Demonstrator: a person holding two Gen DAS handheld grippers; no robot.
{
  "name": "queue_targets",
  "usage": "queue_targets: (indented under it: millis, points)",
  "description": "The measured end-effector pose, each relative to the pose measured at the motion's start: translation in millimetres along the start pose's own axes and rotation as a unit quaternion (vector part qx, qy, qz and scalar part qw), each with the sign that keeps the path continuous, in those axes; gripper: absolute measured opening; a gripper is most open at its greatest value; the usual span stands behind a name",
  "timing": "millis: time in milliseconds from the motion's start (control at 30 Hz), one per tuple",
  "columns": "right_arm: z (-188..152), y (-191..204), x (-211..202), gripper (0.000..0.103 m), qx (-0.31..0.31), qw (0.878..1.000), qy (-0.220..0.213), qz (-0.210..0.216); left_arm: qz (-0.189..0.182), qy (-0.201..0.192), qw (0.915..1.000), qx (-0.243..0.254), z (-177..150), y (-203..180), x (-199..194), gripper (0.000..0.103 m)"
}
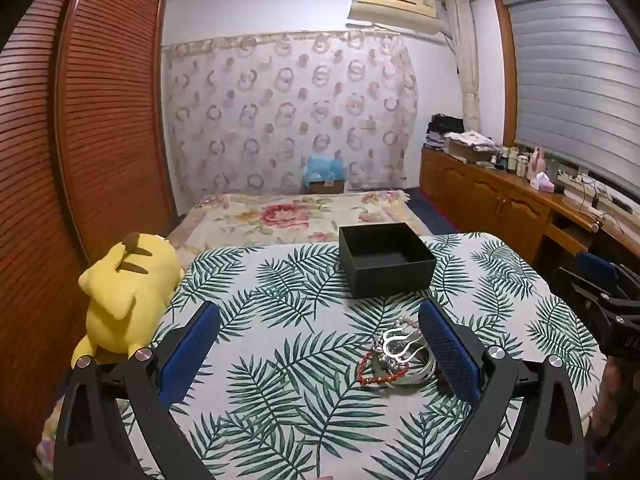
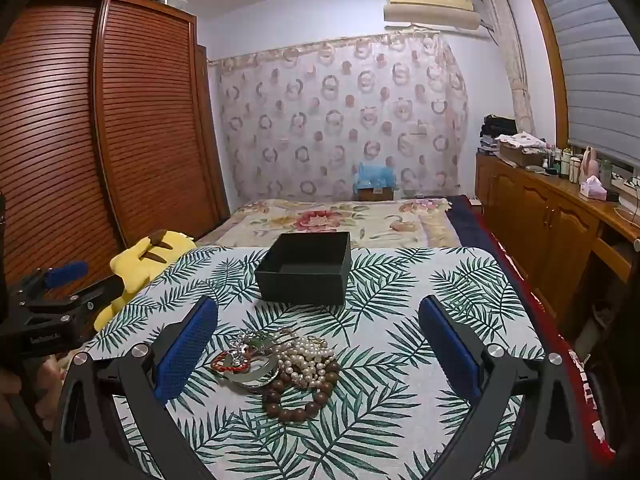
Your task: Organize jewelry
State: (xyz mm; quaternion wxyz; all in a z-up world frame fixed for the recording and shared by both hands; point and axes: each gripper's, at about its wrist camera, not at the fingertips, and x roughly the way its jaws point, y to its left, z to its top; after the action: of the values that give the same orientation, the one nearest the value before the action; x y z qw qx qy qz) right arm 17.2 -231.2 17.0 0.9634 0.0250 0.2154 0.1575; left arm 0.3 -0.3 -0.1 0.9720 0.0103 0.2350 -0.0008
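A pile of jewelry (image 2: 276, 368) lies on the leaf-print tablecloth: a red cord bracelet (image 2: 230, 364), a silver bangle (image 2: 256, 376), a pearl strand (image 2: 308, 360) and a brown wooden bead bracelet (image 2: 300, 396). An open, empty black box (image 2: 306, 266) stands behind it. My right gripper (image 2: 320, 344) is open, the pile between its fingers. My left gripper (image 1: 320, 344) is open, with the pile (image 1: 394, 360) by its right finger and the box (image 1: 386, 258) beyond.
A yellow plush toy (image 1: 128, 296) lies at the table's left edge. A bed with a floral cover (image 2: 340, 216) is behind the table. A wooden cabinet (image 2: 560, 216) runs along the right. A wardrobe (image 1: 80, 128) stands on the left.
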Motion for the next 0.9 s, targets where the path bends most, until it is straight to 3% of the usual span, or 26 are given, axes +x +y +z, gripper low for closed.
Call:
queue_targets:
  millis: [900]
  points:
    - [8, 3, -7, 0.101, 0.000, 1.000, -0.002, 0.001, -0.001, -0.019, 0.9998, 0.003, 16, 0, -16, 0.096]
